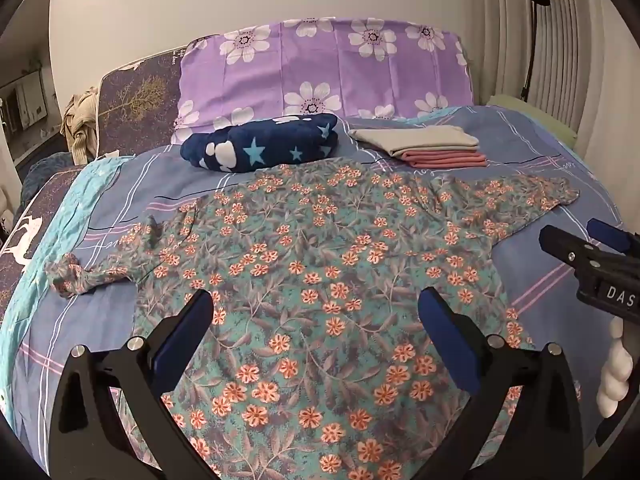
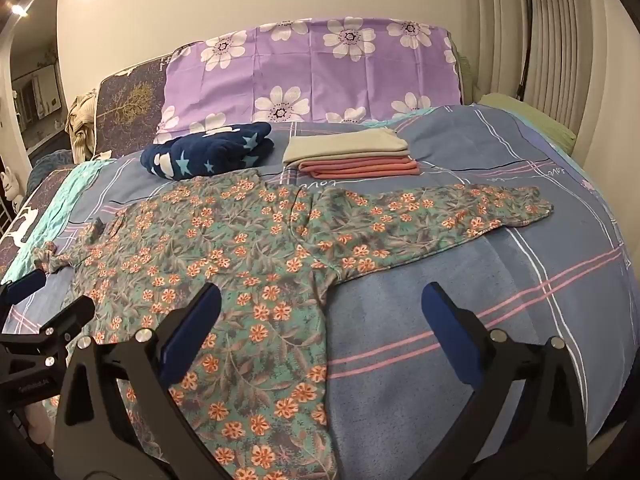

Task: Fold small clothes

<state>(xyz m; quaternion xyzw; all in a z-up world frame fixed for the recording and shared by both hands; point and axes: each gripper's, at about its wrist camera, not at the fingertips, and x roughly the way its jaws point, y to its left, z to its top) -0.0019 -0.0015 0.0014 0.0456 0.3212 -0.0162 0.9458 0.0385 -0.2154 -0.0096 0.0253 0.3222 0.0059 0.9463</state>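
A teal floral shirt (image 1: 304,264) with orange flowers lies spread flat on the blue checked bedspread (image 1: 532,160). Its right sleeve (image 2: 460,208) stretches out flat; its left sleeve (image 1: 80,276) is crumpled at the cuff. My left gripper (image 1: 316,312) hovers open above the shirt's lower body, nothing between its blue pads. My right gripper (image 2: 320,308) is open too, its left finger over the shirt's right edge and its right finger over bare bedspread (image 2: 500,264). Each gripper shows at the edge of the other's view: the right gripper (image 1: 592,256), the left gripper (image 2: 36,304).
A folded navy star blanket (image 1: 260,144) and a stack of folded grey and pink cloths (image 1: 428,144) lie beyond the shirt. A purple flowered pillow (image 1: 320,68) leans against the wall. A floor lamp (image 1: 534,32) and a radiator stand at the right.
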